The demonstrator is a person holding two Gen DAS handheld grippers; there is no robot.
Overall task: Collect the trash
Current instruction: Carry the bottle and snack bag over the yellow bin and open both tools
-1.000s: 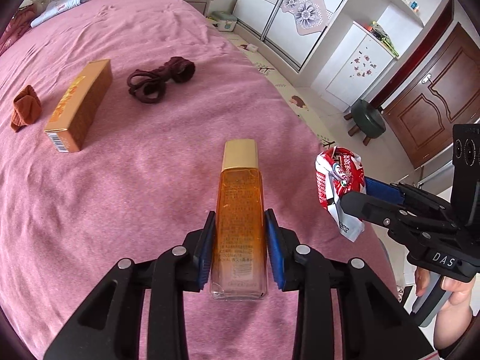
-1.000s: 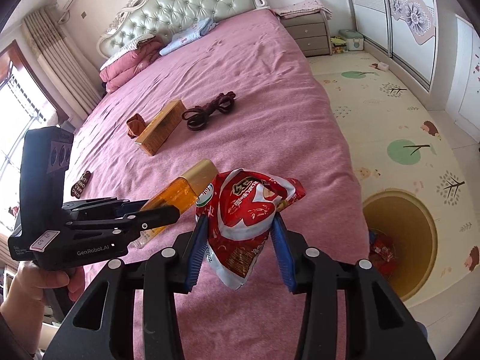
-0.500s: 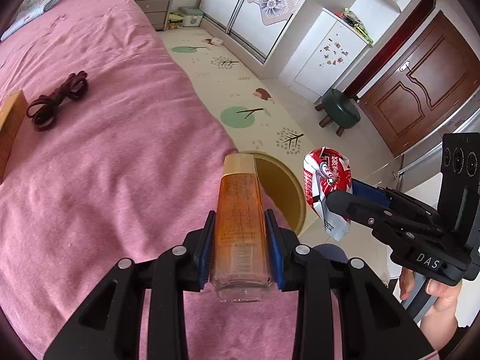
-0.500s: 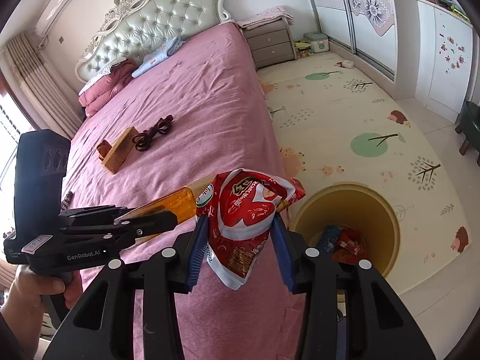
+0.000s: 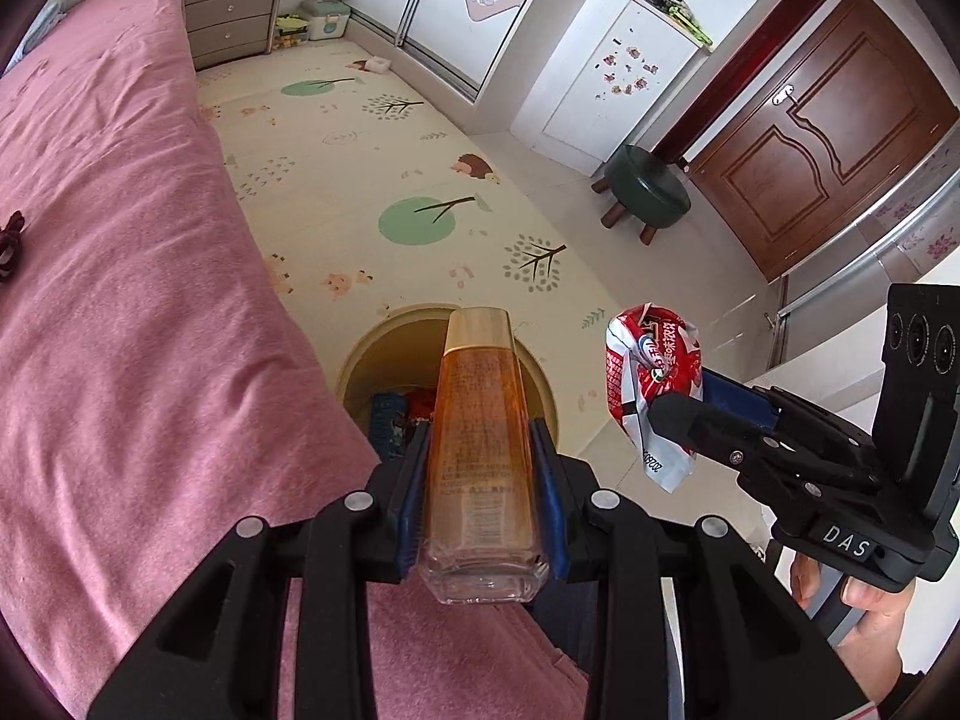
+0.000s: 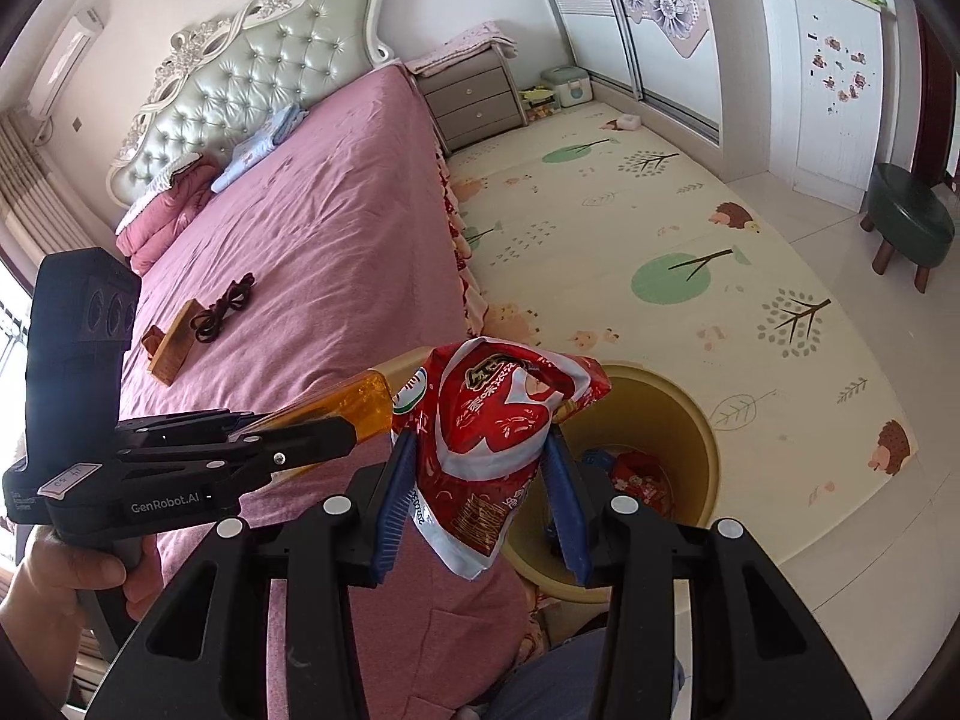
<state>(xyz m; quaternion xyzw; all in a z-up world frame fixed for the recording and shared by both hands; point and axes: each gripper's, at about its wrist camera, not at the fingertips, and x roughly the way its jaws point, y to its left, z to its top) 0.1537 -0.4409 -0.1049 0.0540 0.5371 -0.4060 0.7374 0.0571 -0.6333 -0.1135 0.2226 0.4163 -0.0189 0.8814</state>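
My left gripper (image 5: 480, 444) is shut on an amber bottle (image 5: 480, 432) with a gold cap, held over the yellow trash bin (image 5: 360, 354) beside the bed. My right gripper (image 6: 480, 456) is shut on a crumpled red snack wrapper (image 6: 492, 420), held above the bin's (image 6: 690, 414) near rim. The bin holds some red and blue trash (image 6: 636, 474). The wrapper (image 5: 651, 372) and right gripper show in the left wrist view to the right of the bottle. The bottle (image 6: 354, 399) shows in the right wrist view left of the wrapper.
The pink bed (image 6: 312, 240) carries a tan box (image 6: 174, 348), a dark cord bundle (image 6: 225, 306) and a small brown cloth. A patterned floor mat (image 5: 384, 180), a green stool (image 5: 645, 192), a nightstand (image 6: 474, 102), wardrobes and a wooden door surround the bin.
Both grippers have swung right, off the bed and toward the bin, carrying the bottle and the wrapper. The bin is now directly beneath them.
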